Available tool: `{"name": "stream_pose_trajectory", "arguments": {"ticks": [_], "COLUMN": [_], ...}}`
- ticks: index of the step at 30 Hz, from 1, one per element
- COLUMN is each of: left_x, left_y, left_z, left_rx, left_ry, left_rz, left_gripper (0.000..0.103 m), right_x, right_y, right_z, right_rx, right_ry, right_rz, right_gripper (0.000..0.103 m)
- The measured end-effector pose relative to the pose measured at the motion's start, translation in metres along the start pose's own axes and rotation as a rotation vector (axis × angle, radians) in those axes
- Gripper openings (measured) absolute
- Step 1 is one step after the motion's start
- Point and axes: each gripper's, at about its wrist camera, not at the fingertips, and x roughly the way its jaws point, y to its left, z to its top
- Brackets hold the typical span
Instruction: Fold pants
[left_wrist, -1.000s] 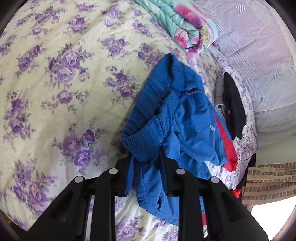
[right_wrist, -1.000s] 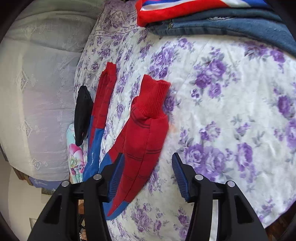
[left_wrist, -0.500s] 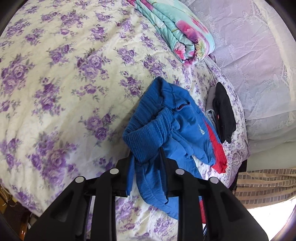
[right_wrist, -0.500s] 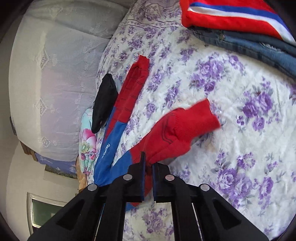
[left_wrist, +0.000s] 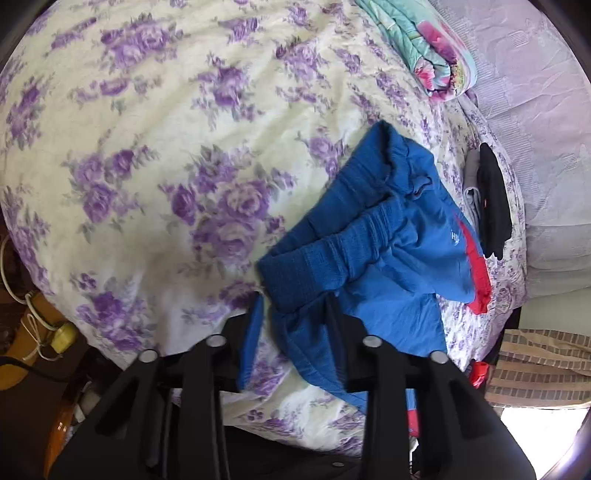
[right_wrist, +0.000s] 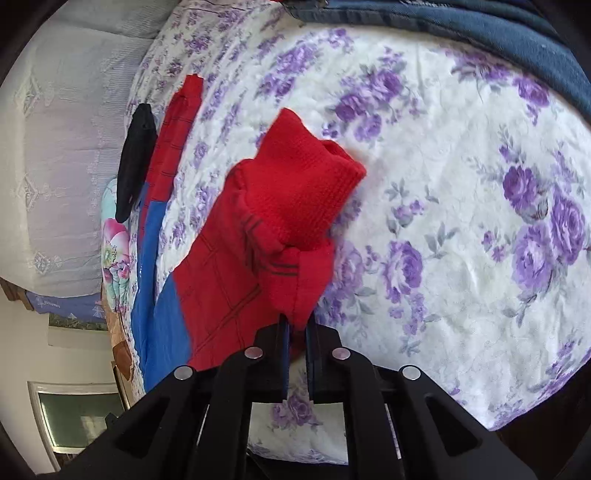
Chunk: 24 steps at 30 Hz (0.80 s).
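Observation:
The pants are blue at the top and red at the legs, and lie on a flowered bedsheet (left_wrist: 147, 166). In the left wrist view their bunched blue waistband (left_wrist: 332, 258) sits between the fingers of my left gripper (left_wrist: 293, 302). Its jaws are opening, and a strip of sheet shows between the left pad and the cloth. In the right wrist view my right gripper (right_wrist: 295, 321) pinches red cloth of one leg just below its ribbed cuff (right_wrist: 299, 184), which stands raised. Those jaws are starting to ease apart. The other red leg (right_wrist: 177, 122) lies flat to the left.
A folded floral quilt (left_wrist: 436, 55) lies at the far right of the bed. A black garment (left_wrist: 493, 206) rests near the bed's right edge, also visible as a black garment (right_wrist: 135, 155). Folded jeans (right_wrist: 480, 29) lie at the top. A cable and plug (left_wrist: 62, 332) sit on the floor.
My left gripper carried the waistband across the sheet, then its jaws widened. My right gripper shut on the red leg and lifted it, so the cuff now stands up.

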Motion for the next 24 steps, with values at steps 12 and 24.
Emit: {"name": "stream_pose_trajectory", "arguments": {"ticks": [12,24], "left_x": [0.001,0.07], "left_y": [-0.079,-0.104], "left_z": [0.07,0.11], "left_rx": [0.186,0.162], "left_ry": [-0.123,-0.062], "left_rz": [-0.035,-0.02], "left_gripper": [0.047,0.018], "right_x": [-0.061,-0.018], "right_y": [0.027,0.094], "right_z": [0.024,0.07], "right_rx": [-0.016,-0.111], "right_ry": [-0.285,-0.25], "right_rz": [-0.246,-0.084], "right_gripper": [0.041,0.044]}}
